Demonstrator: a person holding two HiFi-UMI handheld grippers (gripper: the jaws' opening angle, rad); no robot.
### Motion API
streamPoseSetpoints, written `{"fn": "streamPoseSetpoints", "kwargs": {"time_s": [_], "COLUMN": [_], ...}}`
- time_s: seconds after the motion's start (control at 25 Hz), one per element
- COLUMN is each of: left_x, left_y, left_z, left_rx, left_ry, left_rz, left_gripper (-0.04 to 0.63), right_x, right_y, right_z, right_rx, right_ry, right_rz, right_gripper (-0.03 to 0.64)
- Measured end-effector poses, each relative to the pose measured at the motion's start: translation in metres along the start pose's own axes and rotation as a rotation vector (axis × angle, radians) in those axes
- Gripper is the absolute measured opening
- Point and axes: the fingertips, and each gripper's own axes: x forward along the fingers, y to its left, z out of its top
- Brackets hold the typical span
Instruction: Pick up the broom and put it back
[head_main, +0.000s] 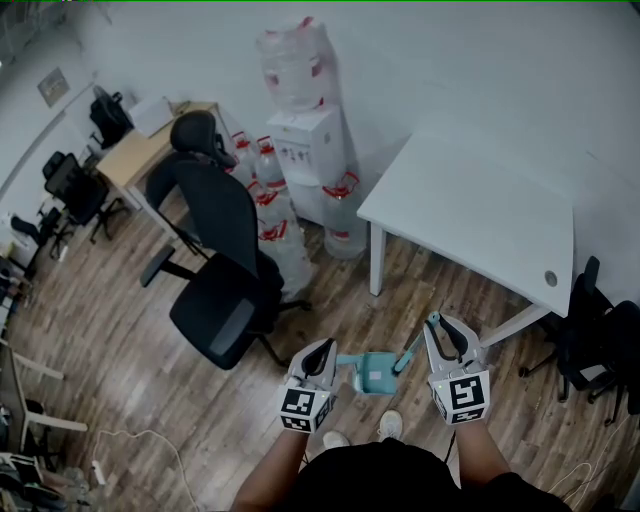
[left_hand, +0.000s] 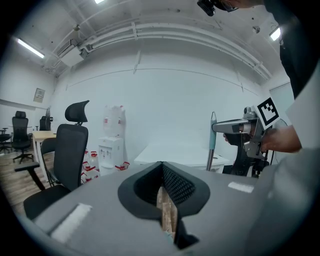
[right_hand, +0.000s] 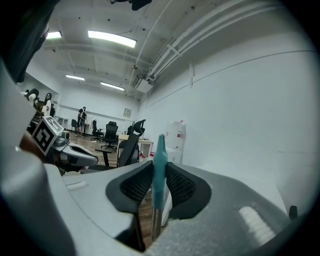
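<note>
In the head view the broom's teal handle (head_main: 412, 347) slants from my right gripper (head_main: 437, 326) down to the teal broom head (head_main: 376, 373) above the wooden floor. The right gripper is shut on the handle's teal top (right_hand: 159, 170), which stands upright between its pads. My left gripper (head_main: 323, 352) is at the left of the head, where a short teal bar (head_main: 350, 360) reaches its tips. Its jaws (left_hand: 163, 192) are nearly together, with a sliver of teal low between them. The left gripper view shows the right gripper (left_hand: 239, 127) holding the handle (left_hand: 212, 140).
A white table (head_main: 480, 205) stands ahead on the right, a black office chair (head_main: 222, 290) ahead on the left. A water dispenser (head_main: 310, 150) with several bottles stands against the wall between them. A cable (head_main: 150, 440) lies on the floor at the lower left.
</note>
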Motion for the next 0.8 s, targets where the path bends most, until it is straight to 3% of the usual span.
{"fn": "streamPoseSetpoints", "kwargs": {"time_s": [0.28,0.8], "left_x": [0.002,-0.007], "left_y": [-0.019,-0.009], "left_z": [-0.023,-0.071], "left_rx": [0.028,-0.027], "left_ry": [0.059,0.17], "left_rz": [-0.014,0.047], "left_gripper": [0.015,0.015], "right_x": [0.002,0.011], "right_y": [0.008,0.036], "right_z": [-0.043,-0.117], "right_rx": [0.011,-0.026], "right_ry": [0.089,0.197], "right_rz": [0.039,0.148], "right_gripper": [0.091,0.091]}}
